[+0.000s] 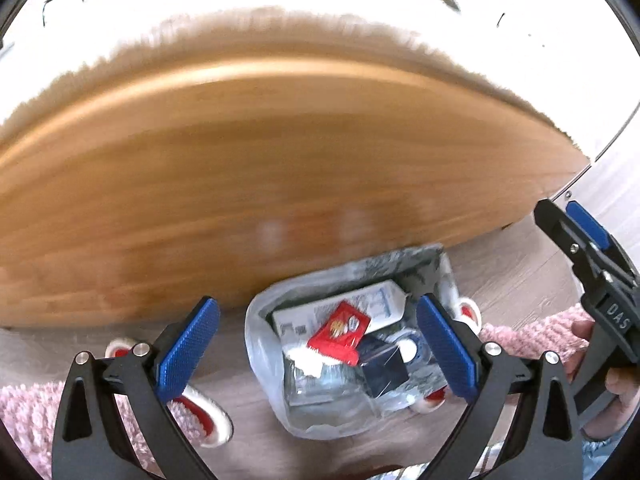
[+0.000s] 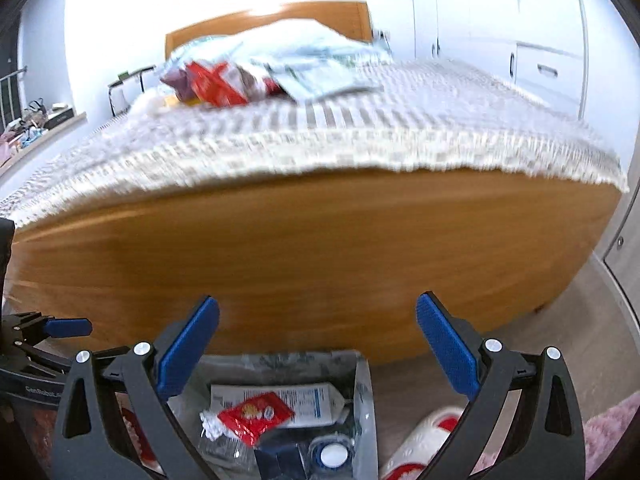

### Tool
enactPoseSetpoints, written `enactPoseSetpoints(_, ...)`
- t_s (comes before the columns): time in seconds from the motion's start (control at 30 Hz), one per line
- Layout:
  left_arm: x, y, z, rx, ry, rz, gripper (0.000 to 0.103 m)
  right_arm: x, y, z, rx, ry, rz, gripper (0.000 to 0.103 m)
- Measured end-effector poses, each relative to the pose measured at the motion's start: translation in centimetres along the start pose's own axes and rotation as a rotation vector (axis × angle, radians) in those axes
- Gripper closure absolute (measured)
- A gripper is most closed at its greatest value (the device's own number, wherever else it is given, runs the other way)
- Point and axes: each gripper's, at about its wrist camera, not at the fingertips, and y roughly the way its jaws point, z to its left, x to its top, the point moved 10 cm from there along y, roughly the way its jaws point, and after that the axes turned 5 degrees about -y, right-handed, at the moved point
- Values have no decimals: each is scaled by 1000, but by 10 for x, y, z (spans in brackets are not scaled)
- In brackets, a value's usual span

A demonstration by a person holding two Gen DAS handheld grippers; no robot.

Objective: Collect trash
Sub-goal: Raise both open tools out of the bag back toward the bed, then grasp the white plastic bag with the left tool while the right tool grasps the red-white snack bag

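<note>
A bin lined with a clear plastic bag (image 1: 264, 344) stands on the floor at the foot of the bed. Inside lie a red snack wrapper (image 1: 340, 332), a white carton (image 1: 376, 304) and a dark blue box (image 1: 384, 372). My left gripper (image 1: 318, 348) hovers open above the bin, nothing between its blue pads. My right gripper (image 2: 318, 348) is open and empty too, higher, with the bin (image 2: 362, 400) and red wrapper (image 2: 256, 416) below it. More trash (image 2: 216, 84), red and white packets, sits blurred on the bed cover. The right gripper (image 1: 592, 248) shows at the left wrist view's right edge.
The wooden footboard (image 1: 260, 184) of the bed rises just behind the bin. White and red slippers (image 1: 208, 420) and a pink rug (image 1: 536, 332) lie on the floor around it. White wardrobes (image 2: 500, 40) stand at the right, and a cluttered shelf (image 2: 36, 120) at the far left.
</note>
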Motion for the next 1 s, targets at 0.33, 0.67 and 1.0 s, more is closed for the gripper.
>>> enactPoseSetpoints(0.33, 37, -58, -4, -42, 1, -205, 8, 59, -43, 11, 55, -56, -234, 8)
enactPoseSetpoints(0.67, 75, -90, 4, -44, -9, -339, 8, 93, -31, 30, 106, -113, -259, 8)
enactPoseSetpoints(1.0, 129, -111, 16, -25, -2, -475, 8, 136, -10, 56, -2, -191, -290, 8)
